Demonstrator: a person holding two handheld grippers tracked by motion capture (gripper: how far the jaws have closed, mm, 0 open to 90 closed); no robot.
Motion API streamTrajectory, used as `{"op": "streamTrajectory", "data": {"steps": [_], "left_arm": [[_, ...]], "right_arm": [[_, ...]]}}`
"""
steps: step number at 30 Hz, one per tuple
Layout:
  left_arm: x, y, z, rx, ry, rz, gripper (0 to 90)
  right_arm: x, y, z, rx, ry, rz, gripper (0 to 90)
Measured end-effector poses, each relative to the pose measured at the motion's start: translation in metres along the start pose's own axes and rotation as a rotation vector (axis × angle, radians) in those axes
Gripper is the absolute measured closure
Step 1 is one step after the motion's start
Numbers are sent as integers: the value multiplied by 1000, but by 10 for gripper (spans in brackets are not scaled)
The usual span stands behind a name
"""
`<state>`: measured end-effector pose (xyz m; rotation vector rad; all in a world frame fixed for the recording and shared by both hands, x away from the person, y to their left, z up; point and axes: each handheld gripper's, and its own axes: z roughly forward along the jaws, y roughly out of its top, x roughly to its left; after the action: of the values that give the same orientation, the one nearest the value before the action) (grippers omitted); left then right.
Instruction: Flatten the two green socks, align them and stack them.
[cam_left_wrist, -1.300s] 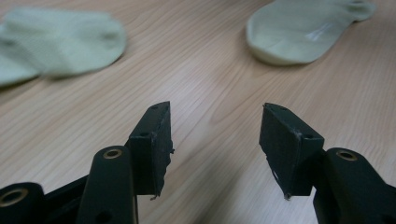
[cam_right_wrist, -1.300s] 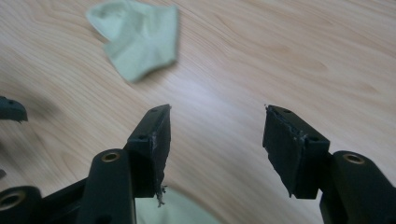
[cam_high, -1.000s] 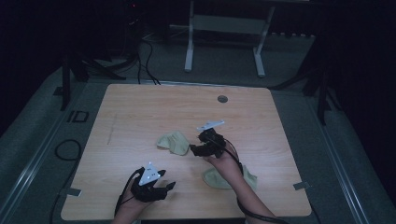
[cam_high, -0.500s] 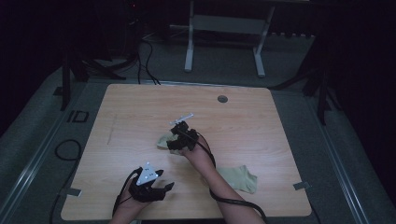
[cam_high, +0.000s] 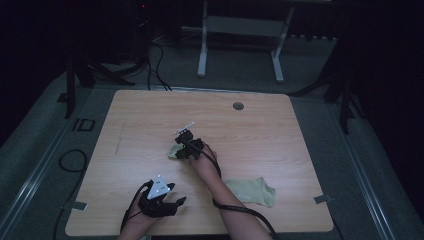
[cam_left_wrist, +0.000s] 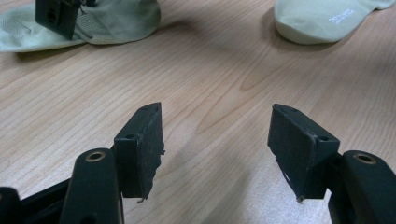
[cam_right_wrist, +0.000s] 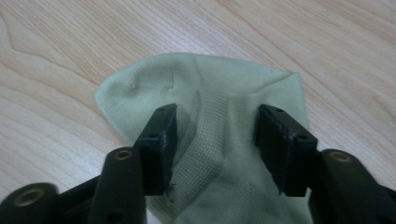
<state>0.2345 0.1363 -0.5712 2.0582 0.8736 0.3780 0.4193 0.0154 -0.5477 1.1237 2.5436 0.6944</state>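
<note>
A light wooden tabletop (cam_high: 260, 125) is standing in a dark room. The right gripper (cam_high: 184, 148) is coming down over a pale green sock (cam_right_wrist: 224, 140) lying near the tabletop's middle; its jaws have just been closing and are standing apart on both sides of a raised fold, not yet pinching. This sock is looking soft, light and limp, so that fold is probably the best hold. A second sock (cam_high: 252, 190) is lying nearer the tabletop's front edge. The left gripper (cam_high: 161, 200) is resting there, jaws apart and empty.

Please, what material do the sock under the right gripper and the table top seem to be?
Sock: pale green knitted fabric, probably cotton blend; fine ribbed stitches and soft folds show. Table top: light wood or wood-look laminate, smooth and matt; grain lines show, but which one is unclear.
</note>
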Motion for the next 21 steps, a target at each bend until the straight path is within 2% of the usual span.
{"op": "streamTrajectory", "data": {"steps": [1, 3, 4, 5, 6, 11, 16, 21], "left_arm": [[0, 0, 0, 2, 3, 7, 355], [-1, 1, 0, 4, 6, 12, 355], [-1, 1, 0, 4, 6, 12, 355], [-1, 1, 0, 4, 6, 12, 355], [-1, 1, 0, 2, 3, 9, 355], [-2, 0, 0, 4, -1, 12, 355], [-3, 0, 1, 4, -1, 15, 355], [-4, 1, 2, 6, -3, 16, 354]], "right_arm": [[1, 0, 0, 2, -3, -1, 524], [1, -1, -2, -5, -27, -9, 693], [1, -1, -2, -5, -27, -9, 693], [2, -2, -2, -11, -51, -12, 693], [2, -3, -3, -6, -59, -3, 807], [-8, -3, -17, -25, -60, 26, 817], [-25, -6, -45, -60, -63, 33, 817], [-42, -14, -67, -73, -68, 44, 817]]}}
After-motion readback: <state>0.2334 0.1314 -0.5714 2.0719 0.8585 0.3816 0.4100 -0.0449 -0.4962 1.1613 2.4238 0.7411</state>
